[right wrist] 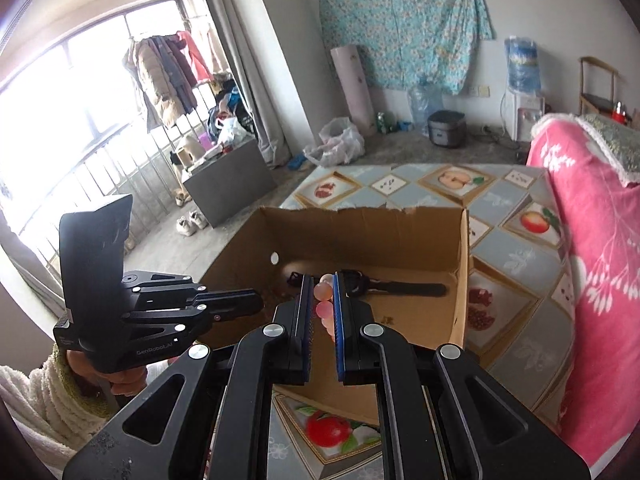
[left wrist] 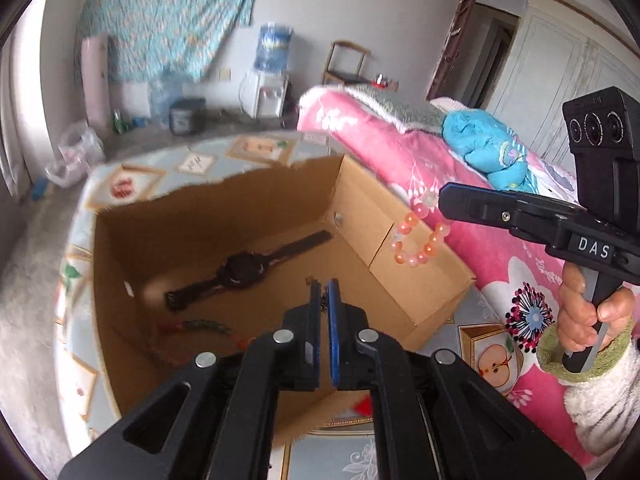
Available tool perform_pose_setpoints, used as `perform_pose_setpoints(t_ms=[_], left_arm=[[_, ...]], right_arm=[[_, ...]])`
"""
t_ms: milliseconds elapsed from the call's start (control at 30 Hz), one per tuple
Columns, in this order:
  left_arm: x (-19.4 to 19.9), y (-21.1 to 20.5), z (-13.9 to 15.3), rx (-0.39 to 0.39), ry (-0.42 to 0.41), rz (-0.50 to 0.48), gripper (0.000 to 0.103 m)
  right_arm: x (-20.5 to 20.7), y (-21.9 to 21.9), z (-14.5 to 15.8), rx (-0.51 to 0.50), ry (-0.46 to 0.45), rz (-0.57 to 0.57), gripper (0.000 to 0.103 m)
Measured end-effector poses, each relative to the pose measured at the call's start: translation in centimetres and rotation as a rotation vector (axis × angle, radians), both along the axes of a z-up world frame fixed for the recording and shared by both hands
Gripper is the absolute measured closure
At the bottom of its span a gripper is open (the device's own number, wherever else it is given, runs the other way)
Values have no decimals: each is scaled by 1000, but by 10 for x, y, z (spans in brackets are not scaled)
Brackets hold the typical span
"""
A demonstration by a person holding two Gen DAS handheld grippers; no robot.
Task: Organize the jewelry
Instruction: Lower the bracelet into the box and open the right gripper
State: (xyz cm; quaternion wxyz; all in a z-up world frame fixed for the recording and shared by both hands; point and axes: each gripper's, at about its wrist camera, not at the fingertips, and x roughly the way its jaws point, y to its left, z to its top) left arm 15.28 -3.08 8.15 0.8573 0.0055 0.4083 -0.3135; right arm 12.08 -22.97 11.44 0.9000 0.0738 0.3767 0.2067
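The right gripper (right wrist: pixel 322 308) holds a pink bead bracelet (left wrist: pixel 420 236) — its jaws are almost closed, pinching a few beads, and the rest of the loop hangs down under the tips. The bracelet hangs near the right wall of the cardboard box (left wrist: pixel 248 208), up above its rim. Inside the box a black watch (left wrist: pixel 240 270) lies flat on the bottom, and a string of green and red beads (left wrist: pixel 208 326) lies near the front. The left gripper (left wrist: pixel 323 304) is over the box with its jaws nearly shut. Something thin and dark seems to sit between its tips, maybe a chain, but I cannot tell for sure. The box sits on a table with a fruit-picture cloth (right wrist: pixel 516 248), next to a pink bed cover (right wrist: pixel 592 280). The step now looks like putting the bracelet in the box. To do it well, bring the bracelet over the middle of the box, go down low, and pick a bare spot away from the watch — then open the jaws slowly so the beads do not bounce or tangle.
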Motion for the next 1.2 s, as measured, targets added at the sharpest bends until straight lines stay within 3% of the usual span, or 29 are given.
perform_pose_setpoints(t_ms=[133,333,367,433,500,700,800,867,933,1100,1200], left_arm=[[35,-15,-29,23,134,-25,100],[57,-32,-52,101,247,-42,99],[59,-33,-53,107,269,-50,98],[59,-34,-54,111,281,-50,85],[58,-35,-54,110,274,-54,78],[56,-30,-43,88,246,-25,75],[43,-20,-25,64,181,-6,71],[29,-11,-12,56,122,16,61],[8,1,6,50,39,56,35],[-49,29,41,52,-161,183,6],[-82,40,51,50,-237,264,5]], right_arm=[[29,-6,-25,-42,116,5,96],[55,-14,-51,-135,235,10,95],[56,-16,-52,-137,239,9,94],[55,-19,-50,-143,232,0,93],[53,-23,-47,-149,209,-12,93],[42,-38,-33,-120,145,-67,93],[25,-44,-17,-111,93,-102,91],[10,-46,-7,-101,53,-129,74],[-8,-45,2,-81,14,-151,60],[-64,-26,13,-76,-79,-182,33],[-92,-11,7,-72,-88,-208,23]])
